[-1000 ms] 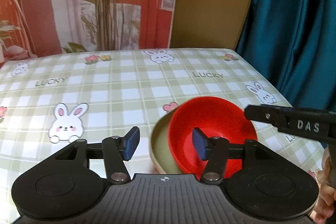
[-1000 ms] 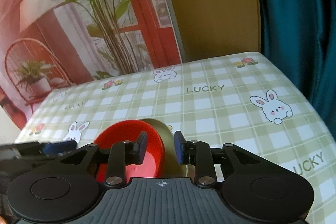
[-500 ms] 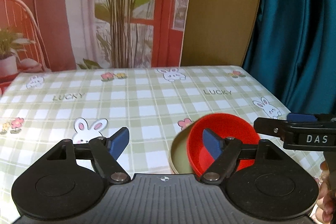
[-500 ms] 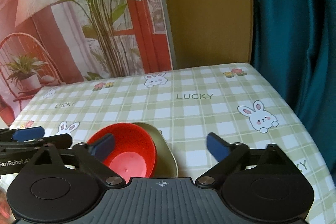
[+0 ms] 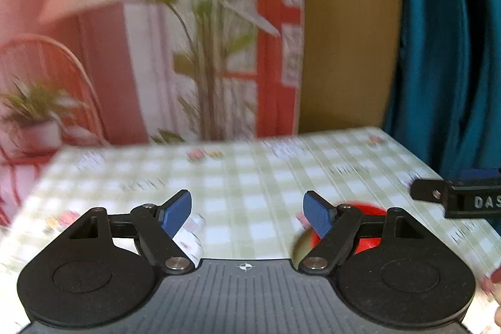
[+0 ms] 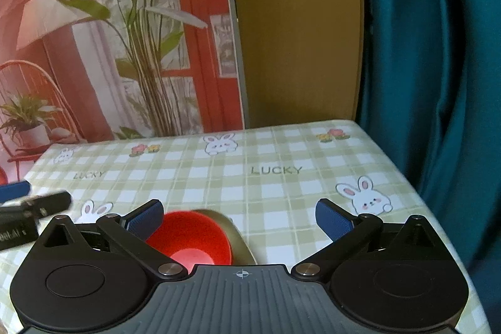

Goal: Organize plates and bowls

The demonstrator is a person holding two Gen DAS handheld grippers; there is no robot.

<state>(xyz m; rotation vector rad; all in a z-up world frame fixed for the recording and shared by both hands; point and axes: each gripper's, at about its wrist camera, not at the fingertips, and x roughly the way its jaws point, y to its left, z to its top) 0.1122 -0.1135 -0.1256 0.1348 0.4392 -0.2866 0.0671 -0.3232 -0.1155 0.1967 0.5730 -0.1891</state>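
A red bowl [image 6: 191, 240] sits inside an olive-green bowl [image 6: 239, 243] on the checked tablecloth, low in the right wrist view. My right gripper [image 6: 239, 216] is open and empty, raised above and behind the bowls. My left gripper [image 5: 247, 212] is open and empty; its view is blurred, and the red bowl [image 5: 366, 210] shows partly behind its right finger. The right gripper's finger [image 5: 454, 196] shows at the right edge of the left wrist view. The left gripper's finger [image 6: 34, 202] shows at the left edge of the right wrist view.
The table [image 6: 281, 146] carries a green checked cloth with bunnies and "LUCKY" print. A teal curtain [image 6: 438, 52] hangs along its right edge. A printed backdrop with a plant [image 6: 141, 36] and a brown panel stand behind the far edge.
Both grippers have let go of the bowls, opened wide and pulled back and up. The nested bowls rest on the table. The left wrist view is in motion and blurred.
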